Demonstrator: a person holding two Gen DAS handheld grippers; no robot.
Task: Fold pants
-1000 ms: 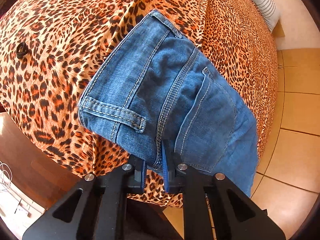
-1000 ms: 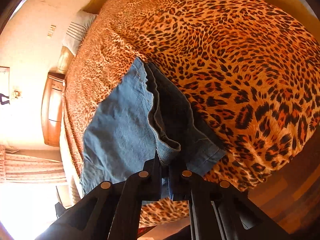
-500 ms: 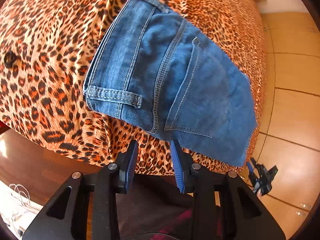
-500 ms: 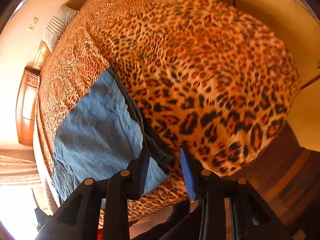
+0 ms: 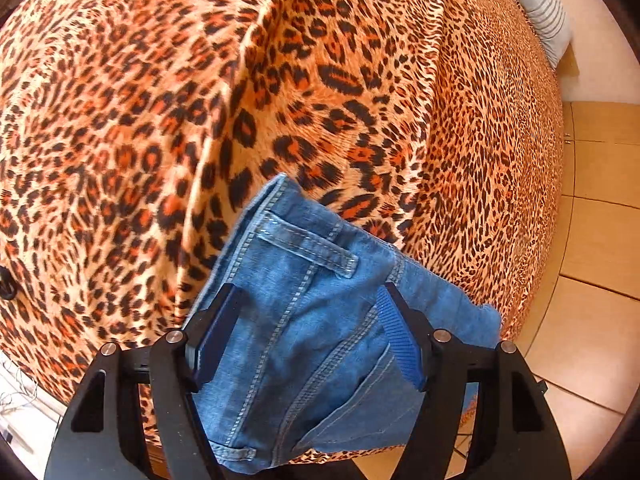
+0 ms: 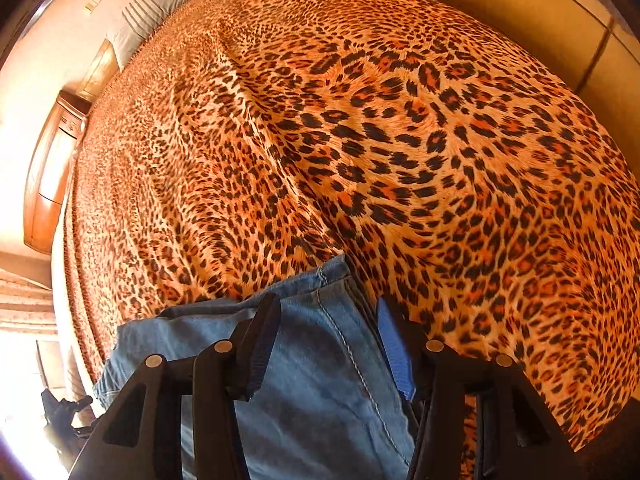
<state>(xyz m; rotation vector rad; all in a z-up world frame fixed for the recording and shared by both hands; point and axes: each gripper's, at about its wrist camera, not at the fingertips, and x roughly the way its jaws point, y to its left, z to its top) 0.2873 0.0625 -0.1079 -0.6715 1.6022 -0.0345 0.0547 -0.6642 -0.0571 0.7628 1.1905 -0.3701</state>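
The folded blue jeans (image 5: 296, 380) lie flat on the leopard-print bedspread (image 5: 320, 100) near the bed's near edge, waistband and belt loop uppermost. My left gripper (image 5: 308, 292) hovers over the waistband end with its jaws opening; denim shows between the fingers, but the pads do not press on it. In the right wrist view the paler leg end of the jeans (image 6: 320, 400) fills the bottom. My right gripper (image 6: 328, 304) stands above it, jaws opening too, with fabric below the gap and no grip.
A striped pillow (image 5: 540, 12) lies at the head of the bed. Tiled floor (image 5: 600, 240) runs along the bed's side. A wooden nightstand (image 6: 52, 180) stands by the wall. A small black object (image 5: 6, 284) rests on the bedspread at far left.
Both grippers were shut on the near edge of the jeans, then let go. Now both have come in over the jeans with their jaws wider apart.
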